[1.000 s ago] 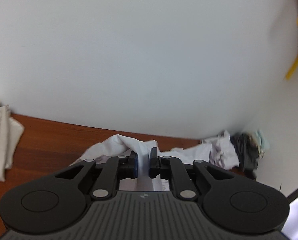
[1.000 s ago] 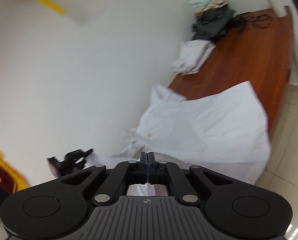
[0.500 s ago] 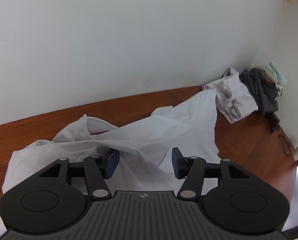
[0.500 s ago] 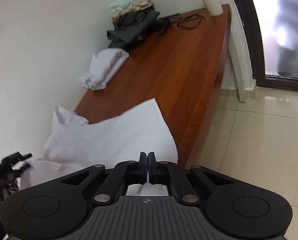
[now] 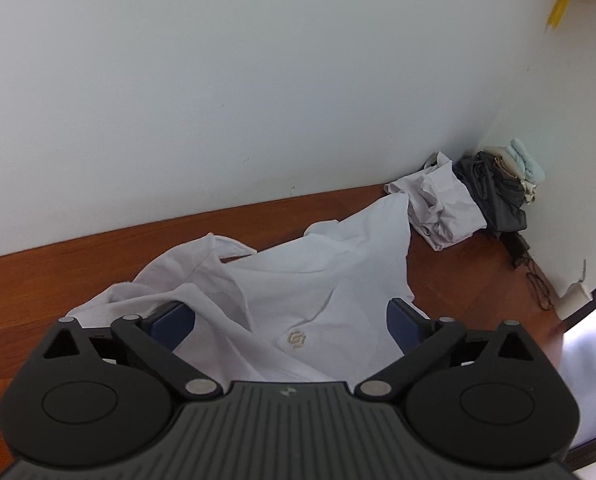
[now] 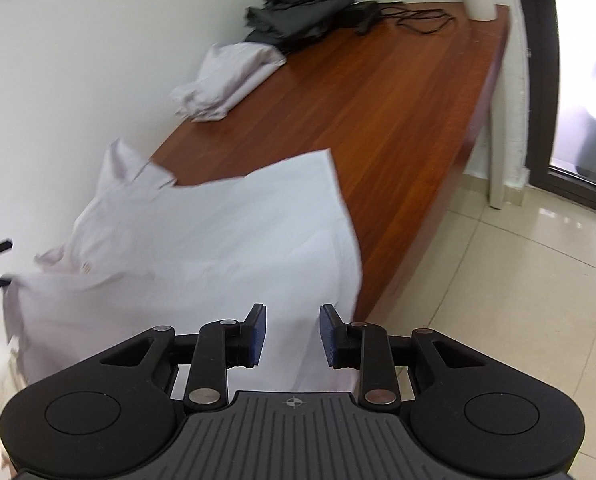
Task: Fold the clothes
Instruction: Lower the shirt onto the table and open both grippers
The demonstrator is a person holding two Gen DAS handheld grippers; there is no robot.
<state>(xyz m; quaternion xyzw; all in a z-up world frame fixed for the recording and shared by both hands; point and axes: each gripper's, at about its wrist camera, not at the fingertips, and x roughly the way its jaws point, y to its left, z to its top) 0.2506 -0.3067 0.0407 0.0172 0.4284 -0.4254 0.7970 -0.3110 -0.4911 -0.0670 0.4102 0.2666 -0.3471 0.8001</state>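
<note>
Both pairs of jaws had just been opening. Those of the left gripper point(image 5: 292, 314) stood as wide as they go, with the crumpled white cotton shirt point(image 5: 298, 280) lying below the gap and neither pad pressing it. Those of the right gripper point(image 6: 292, 334) stood only partly apart, the shirt's hem showing between the pads but loose.

The step in hand looked like the lay-down: the shirt had been let go onto the long red-brown wooden table point(image 6: 397, 100) and lay rumpled, its collar end bunched toward the white wall point(image 5: 258, 80) and its hem hanging over the table's front edge. Further along the table from the shirt sat a wadded pale garment point(image 6: 226, 80) and a dark heap of clothes point(image 6: 301, 12).

Next, probably, came smoothing the shirt flat, then retaking a side edge for the first fold.
</note>
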